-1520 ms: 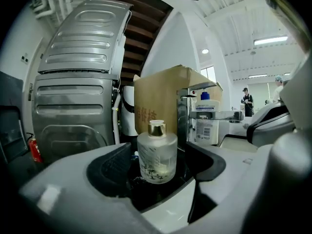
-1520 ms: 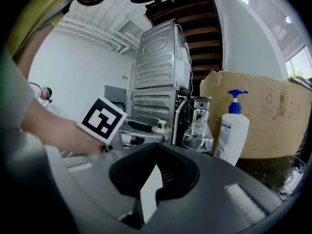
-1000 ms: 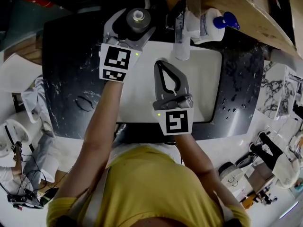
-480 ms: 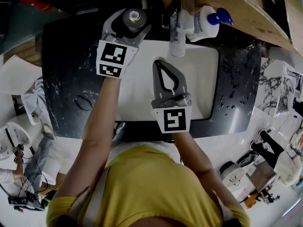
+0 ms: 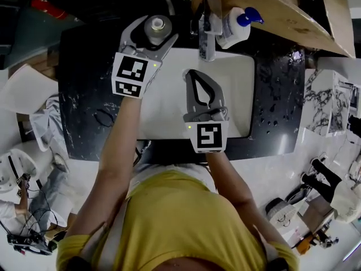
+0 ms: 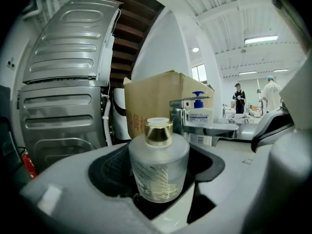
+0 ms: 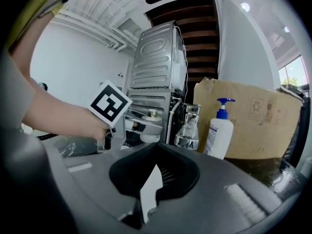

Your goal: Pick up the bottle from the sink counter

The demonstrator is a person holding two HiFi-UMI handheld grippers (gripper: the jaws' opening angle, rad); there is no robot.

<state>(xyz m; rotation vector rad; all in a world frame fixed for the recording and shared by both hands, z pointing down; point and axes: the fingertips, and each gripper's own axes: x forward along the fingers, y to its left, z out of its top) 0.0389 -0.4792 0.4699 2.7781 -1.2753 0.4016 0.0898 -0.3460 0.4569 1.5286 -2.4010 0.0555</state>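
A round frosted glass bottle [image 5: 155,27] with a gold cap stands between the jaws of my left gripper [image 5: 153,22] at the back of the black sink counter [image 5: 84,95]. Those jaws have just been closing and now press the bottle's sides. In the left gripper view the bottle [image 6: 158,165] fills the hollow between the pads, upright. My right gripper [image 5: 194,75] hovers over the white basin [image 5: 163,106], jaws together with nothing in them. From the right gripper view the bottle [image 7: 148,115] shows small in the left gripper.
A chrome faucet [image 5: 206,33] and a white pump soap bottle [image 5: 234,27] stand behind the basin, close to the right of the held bottle. A cardboard box [image 5: 282,10] lies at the back right. A ribbed metal appliance [image 6: 68,82] rises behind the counter.
The left gripper has closed on the bottle and risen a little with it. The right gripper has stayed over the basin.
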